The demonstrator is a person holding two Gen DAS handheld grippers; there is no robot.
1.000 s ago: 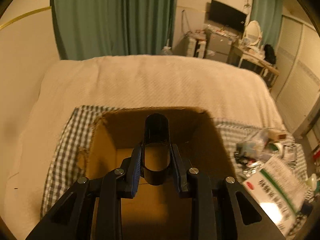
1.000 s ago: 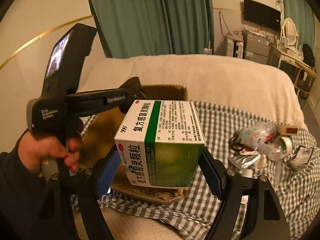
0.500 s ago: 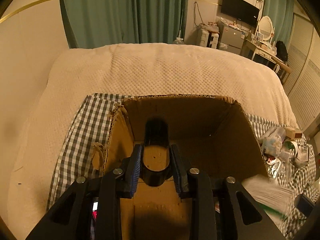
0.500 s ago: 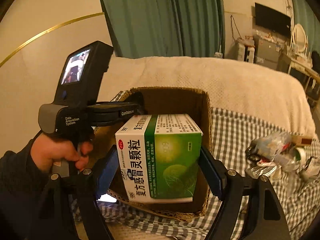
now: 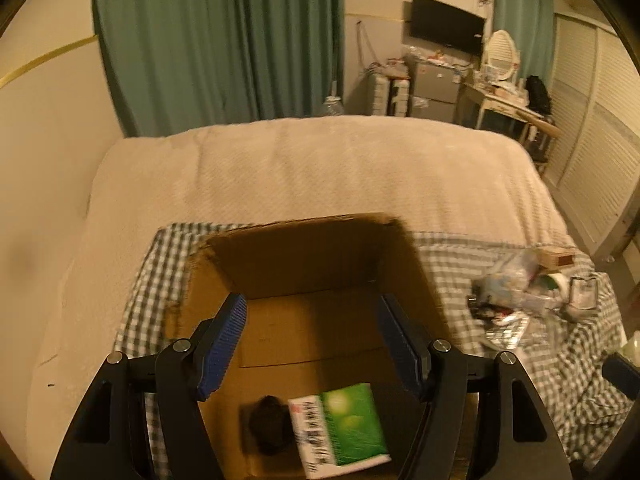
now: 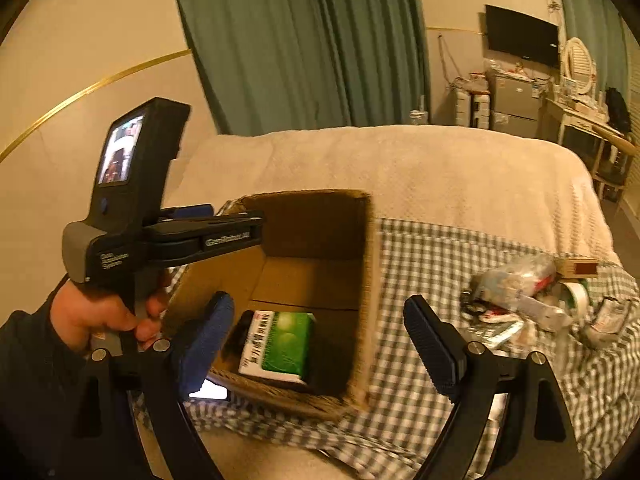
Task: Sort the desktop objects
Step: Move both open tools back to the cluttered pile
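Green-and-white, the medicine box lies on the floor of the cardboard carton, at the bottom centre of your left view, below and nearer than your left gripper, beside a dark object (too blurred to name). Both your left gripper and right gripper are opening wide with nothing between the jaws. In the right view the box sits low and centre-left, just beyond the left blue pad.

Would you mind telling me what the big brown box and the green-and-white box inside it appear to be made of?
Brown box: corrugated cardboard by the look, matte, with a ragged torn rim. Green-and-white box: probably thin printed paperboard, slightly glossy, with crisp edges and printed text, though blur hides finer detail.
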